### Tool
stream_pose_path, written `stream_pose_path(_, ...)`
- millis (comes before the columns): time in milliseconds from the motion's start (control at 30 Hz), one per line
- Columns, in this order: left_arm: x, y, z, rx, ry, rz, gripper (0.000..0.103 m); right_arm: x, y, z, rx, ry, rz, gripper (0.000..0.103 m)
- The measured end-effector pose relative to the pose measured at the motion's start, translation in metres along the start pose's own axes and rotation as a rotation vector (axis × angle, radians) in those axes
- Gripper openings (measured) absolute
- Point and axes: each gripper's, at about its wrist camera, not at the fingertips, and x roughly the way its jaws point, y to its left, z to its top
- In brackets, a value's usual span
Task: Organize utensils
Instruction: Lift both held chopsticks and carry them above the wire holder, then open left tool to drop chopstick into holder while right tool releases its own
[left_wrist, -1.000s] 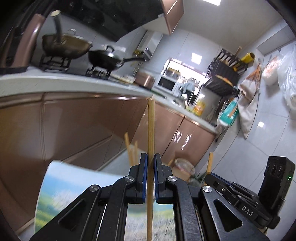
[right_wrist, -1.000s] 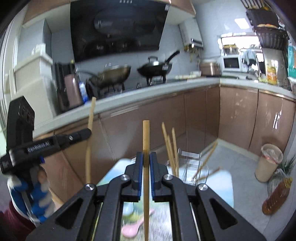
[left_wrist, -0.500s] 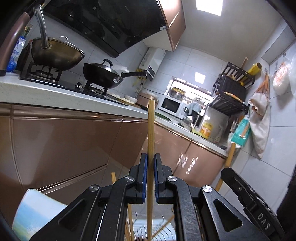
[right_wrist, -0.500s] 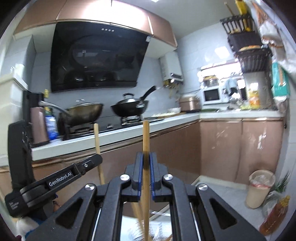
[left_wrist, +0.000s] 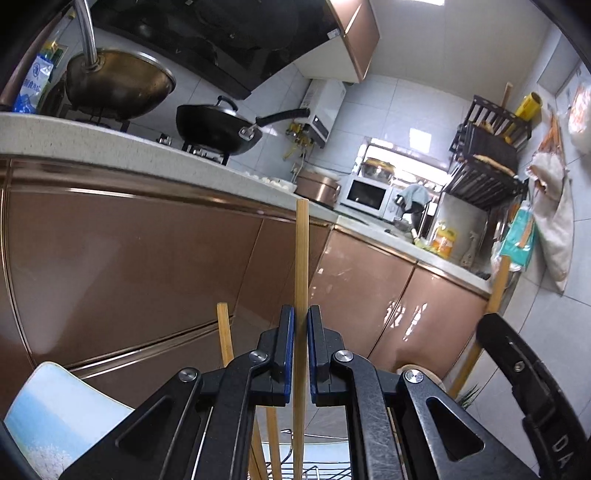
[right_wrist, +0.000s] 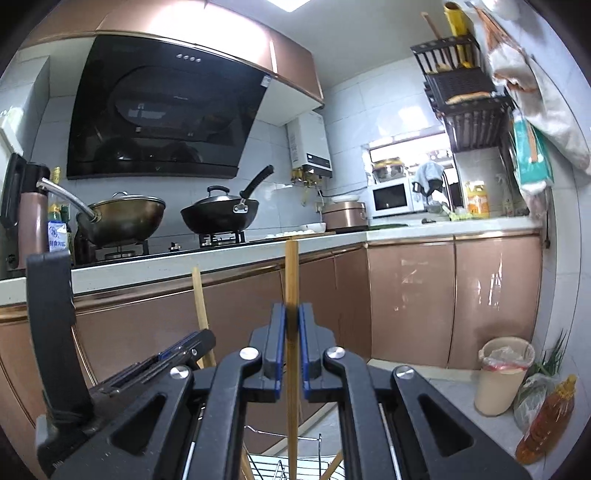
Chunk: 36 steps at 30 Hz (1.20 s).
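The left tool (left_wrist: 301, 350) is clenched on a bamboo chopstick (left_wrist: 301, 258) that stands upright between its blue pads, its top reaching up in front of the copper-coloured cabinet doors (left_wrist: 129, 266). The right tool (right_wrist: 291, 350) is likewise clamped on a second upright chopstick (right_wrist: 291, 280). Below both tools, at the bottom edge of each view, the rim of a wire utensil rack (right_wrist: 284, 443) shows, with the lower ends of both held chopsticks reaching down to it and other chopsticks (left_wrist: 224, 336) leaning up from around it; whether the held ones touch it cannot be told. In the right wrist view the left tool appears at lower left with its chopstick rising above it. Behind, the worktop (right_wrist: 221, 262) carries a brass-coloured wok (right_wrist: 125, 218) and a black wok (right_wrist: 221, 216) on a stove.
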Motion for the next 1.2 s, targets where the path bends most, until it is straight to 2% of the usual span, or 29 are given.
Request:
stream_pose_path(167,0.007,-0.003,-0.012,0.036,-0.008,0.03,0.007,-0.003,-0.003,-0.006,0.007,-0.006,-0.015,0.006)
stream_pose_path(300,0.009,-0.002,-0.019,0.044,-0.003,0.03,0.007,-0.002,-0.002,-0.013,0.008,0.022,-0.011,0.007)
stream_pose_path(567,0.003,0.002,-0.022,0.054,-0.013,0.057,0.007,-0.006,-0.005,-0.019,0.008,0.045,-0.02,0.008)
stream_pose_path(933,-0.021,0.008,-0.011,0.043,-0.006,0.064,0.03,-0.023,-0.004,-0.008,0.012,0.049,-0.019,0.008)
stream_pose_path(1100,-0.053,0.011,0.008,0.041,-0.022,0.081,0.04,-0.044,-0.004,0.003,0.024,0.035,-0.028,0.008)
stream_pose_path(1200,-0.079,0.013,0.02,0.057,-0.028,0.107,0.051,-0.061,-0.002,0.012,0.024,0.028,-0.034,0.008)
